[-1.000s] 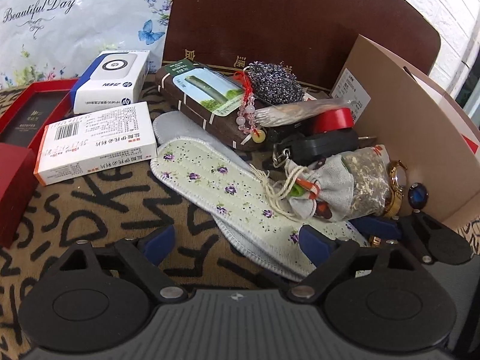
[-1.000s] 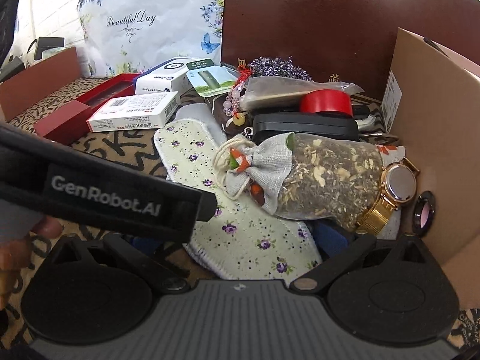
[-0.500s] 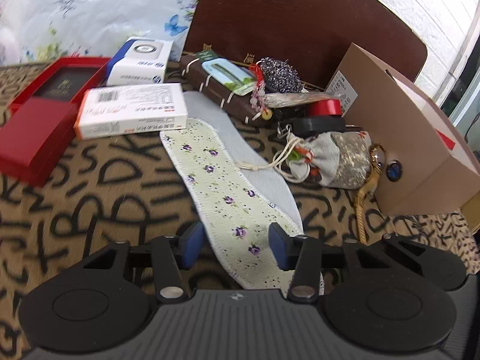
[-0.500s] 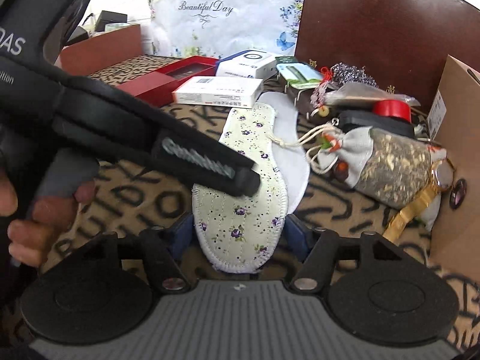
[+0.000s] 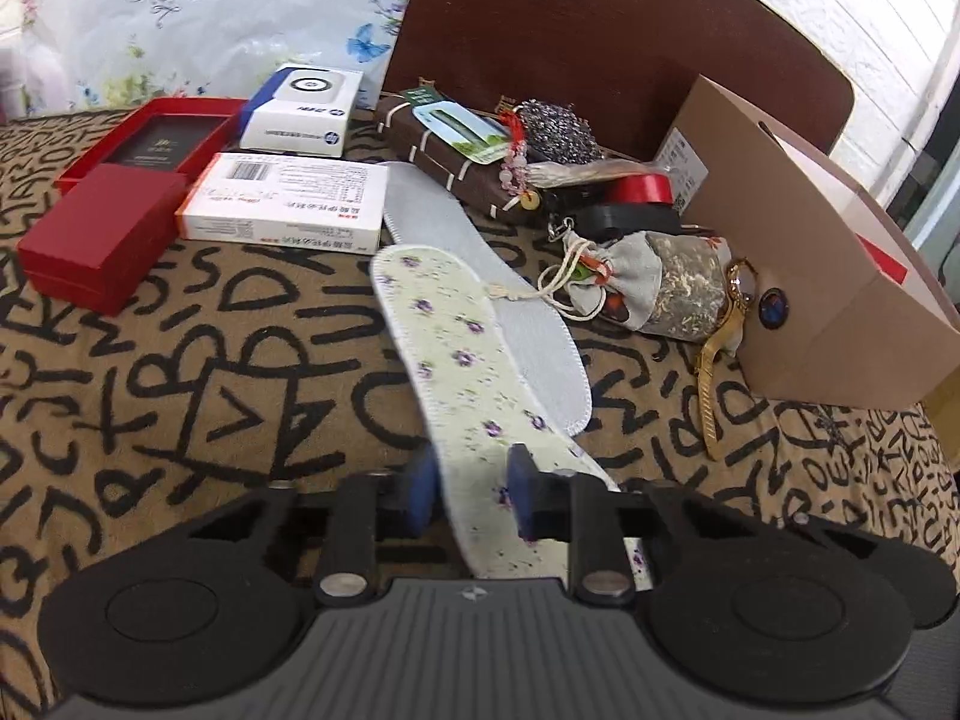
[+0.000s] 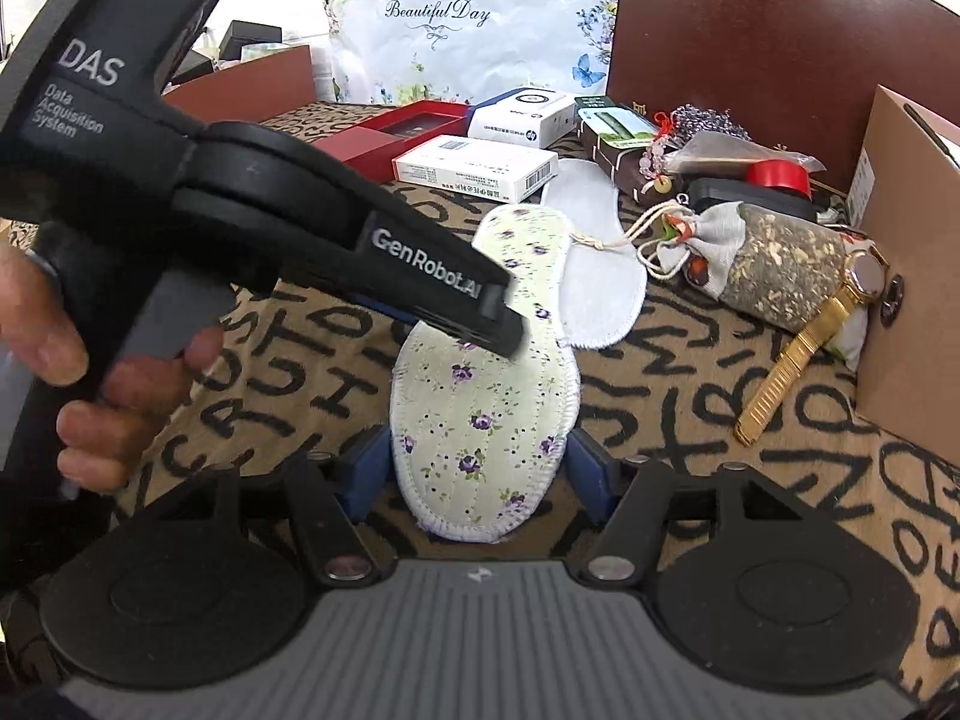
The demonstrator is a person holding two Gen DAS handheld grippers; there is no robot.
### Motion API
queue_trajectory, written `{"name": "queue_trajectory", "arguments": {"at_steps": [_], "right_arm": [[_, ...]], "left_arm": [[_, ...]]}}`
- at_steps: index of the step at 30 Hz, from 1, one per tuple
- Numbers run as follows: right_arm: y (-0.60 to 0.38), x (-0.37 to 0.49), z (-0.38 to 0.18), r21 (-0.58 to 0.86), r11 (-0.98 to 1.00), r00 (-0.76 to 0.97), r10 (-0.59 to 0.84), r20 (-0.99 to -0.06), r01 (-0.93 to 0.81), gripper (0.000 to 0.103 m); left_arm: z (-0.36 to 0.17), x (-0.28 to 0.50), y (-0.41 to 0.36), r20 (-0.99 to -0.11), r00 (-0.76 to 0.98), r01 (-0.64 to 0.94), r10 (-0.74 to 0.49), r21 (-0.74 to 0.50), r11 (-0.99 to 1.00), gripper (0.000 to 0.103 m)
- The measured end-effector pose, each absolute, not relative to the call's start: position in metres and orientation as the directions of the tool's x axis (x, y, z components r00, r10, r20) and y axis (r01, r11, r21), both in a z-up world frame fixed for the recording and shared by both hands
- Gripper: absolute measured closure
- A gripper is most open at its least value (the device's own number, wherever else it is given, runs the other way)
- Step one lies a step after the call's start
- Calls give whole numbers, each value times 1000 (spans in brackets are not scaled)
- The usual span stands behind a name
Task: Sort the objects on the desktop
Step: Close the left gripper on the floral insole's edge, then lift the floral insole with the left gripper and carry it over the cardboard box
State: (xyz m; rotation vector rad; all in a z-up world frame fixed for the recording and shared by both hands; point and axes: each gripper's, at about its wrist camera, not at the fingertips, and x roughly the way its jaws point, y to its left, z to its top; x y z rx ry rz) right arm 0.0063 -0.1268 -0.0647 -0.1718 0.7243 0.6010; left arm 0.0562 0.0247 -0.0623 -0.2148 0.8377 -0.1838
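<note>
A floral insole [image 5: 462, 372] lies on the letter-print cloth, over a plain grey insole [image 5: 498, 300]. My left gripper [image 5: 471, 495] has its blue pads closed in on the floral insole's near part and grips it. In the right wrist view the floral insole [image 6: 486, 408] lies heel-first between the fingers of my right gripper [image 6: 480, 471], which is open around the heel. The left gripper's body [image 6: 336, 240] crosses above the insole there. The grey insole [image 6: 594, 258] lies behind.
A herb sachet [image 5: 654, 288], gold watch [image 5: 720, 348], red tape roll [image 5: 639, 189], brown bound case [image 5: 462, 162] and bead charm sit by a cardboard box [image 5: 804, 252] on the right. White boxes [image 5: 282, 204] and red boxes [image 5: 102, 246] lie on the left.
Both grippers pulled back toward me. The left gripper's pads narrowed and took hold of the floral insole, which slid off the grey one and away from the sachet.
</note>
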Motion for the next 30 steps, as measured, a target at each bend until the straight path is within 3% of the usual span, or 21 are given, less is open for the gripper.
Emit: {"name": "queue_trajectory", "arguments": {"at_steps": [4, 14, 23, 30], "right_arm": [[-135, -2, -61, 79, 822, 593, 470, -654, -564, 43], [-164, -25, -21, 59, 844, 689, 474, -549, -534, 44], [-221, -18, 25, 23, 912, 828, 381, -411, -409, 44], [-270, 11, 45, 15, 957, 897, 276, -347, -289, 44]], "left_arm": [[-51, 45, 21, -698, 673, 84, -245, -257, 963, 91], [7, 26, -9, -577, 761, 188, -296, -240, 952, 92], [61, 54, -74, -459, 781, 355, -424, -232, 905, 92], [77, 101, -125, -443, 720, 454, -534, -281, 845, 91]]}}
